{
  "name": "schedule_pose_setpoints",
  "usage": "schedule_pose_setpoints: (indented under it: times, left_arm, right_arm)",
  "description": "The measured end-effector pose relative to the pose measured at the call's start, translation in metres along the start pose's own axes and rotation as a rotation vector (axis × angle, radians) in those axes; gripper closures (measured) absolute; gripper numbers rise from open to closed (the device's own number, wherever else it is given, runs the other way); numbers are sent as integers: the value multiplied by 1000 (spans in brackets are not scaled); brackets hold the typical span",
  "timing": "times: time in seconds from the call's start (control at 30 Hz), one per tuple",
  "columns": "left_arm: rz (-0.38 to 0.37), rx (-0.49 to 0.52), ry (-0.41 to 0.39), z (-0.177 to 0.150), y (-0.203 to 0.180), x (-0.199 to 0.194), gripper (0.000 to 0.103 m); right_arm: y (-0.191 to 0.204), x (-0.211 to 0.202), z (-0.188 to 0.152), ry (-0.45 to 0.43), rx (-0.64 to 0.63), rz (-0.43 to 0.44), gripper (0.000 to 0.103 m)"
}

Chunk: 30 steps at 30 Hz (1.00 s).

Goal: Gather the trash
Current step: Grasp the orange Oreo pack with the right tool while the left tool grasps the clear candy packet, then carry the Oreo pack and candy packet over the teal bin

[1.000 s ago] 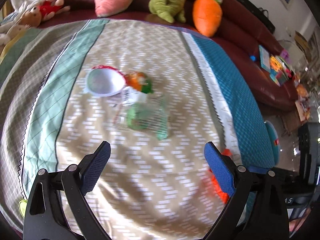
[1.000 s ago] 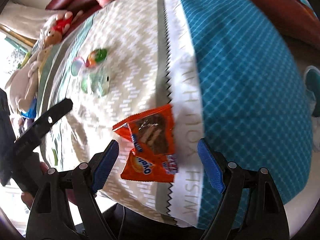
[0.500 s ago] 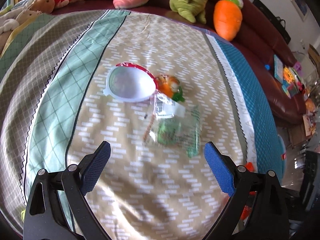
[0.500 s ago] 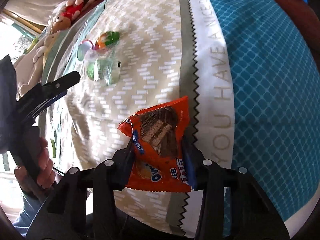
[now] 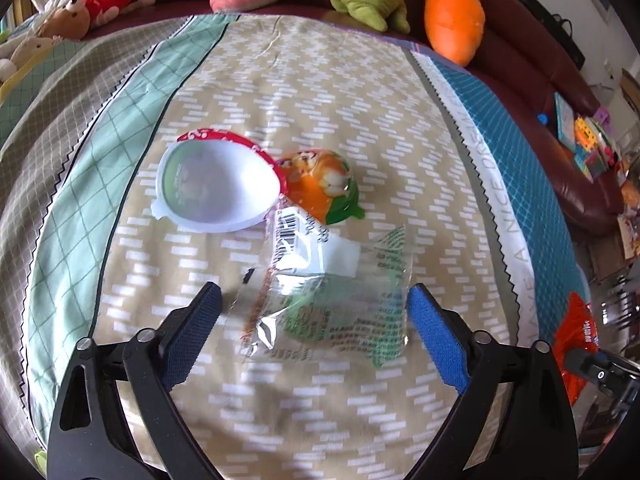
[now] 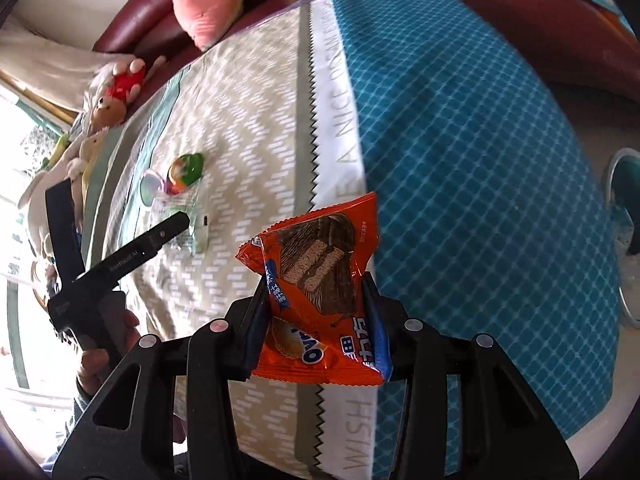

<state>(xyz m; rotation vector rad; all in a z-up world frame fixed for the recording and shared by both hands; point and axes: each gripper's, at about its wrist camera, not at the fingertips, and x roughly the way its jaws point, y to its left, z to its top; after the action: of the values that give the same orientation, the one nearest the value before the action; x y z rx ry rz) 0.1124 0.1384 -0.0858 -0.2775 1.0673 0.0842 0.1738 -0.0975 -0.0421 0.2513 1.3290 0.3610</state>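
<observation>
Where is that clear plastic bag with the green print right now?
In the left wrist view the clear plastic bag lies flat on the beige zigzag cloth, between the closing jaws of the left gripper, just below the white cup and orange wrapper.

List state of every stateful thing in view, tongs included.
left tongs: closing, astride the clear plastic bag, pads not yet on it
right tongs: shut on the orange snack wrapper
orange snack wrapper: crumpled, held off the cloth
clear plastic bag: flat on the cloth, crinkled
white plastic cup: on its side, looks empty
orange-green jelly cup: tipped against the white cup
</observation>
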Motion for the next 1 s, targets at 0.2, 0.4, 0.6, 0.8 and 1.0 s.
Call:
schedule_pose_setpoints:
  times: [0.2,0.4,0.6,0.8,1.0]
  left_arm:
    - [24,7,-60,-6,-15,-12,39]
    - [-9,46,-56,-14,-42,-22,43]
    - [-53,122,-67,-16,-82,-37,43]
    - [-86,201,-77,-17,-126,-47,43]
    - [-114,277,-81,-20,-172,-50,43]
  right_arm:
    - [-14,-5,1,-10,13,6,62]
    - [-30,-18,-1,-36,30,11,62]
    - [-50,-36,-1,-83,68,14,62]
    - [-72,-58,-1,-134,111,18,62]
    - [-99,-86,1,-203,157,20,62]
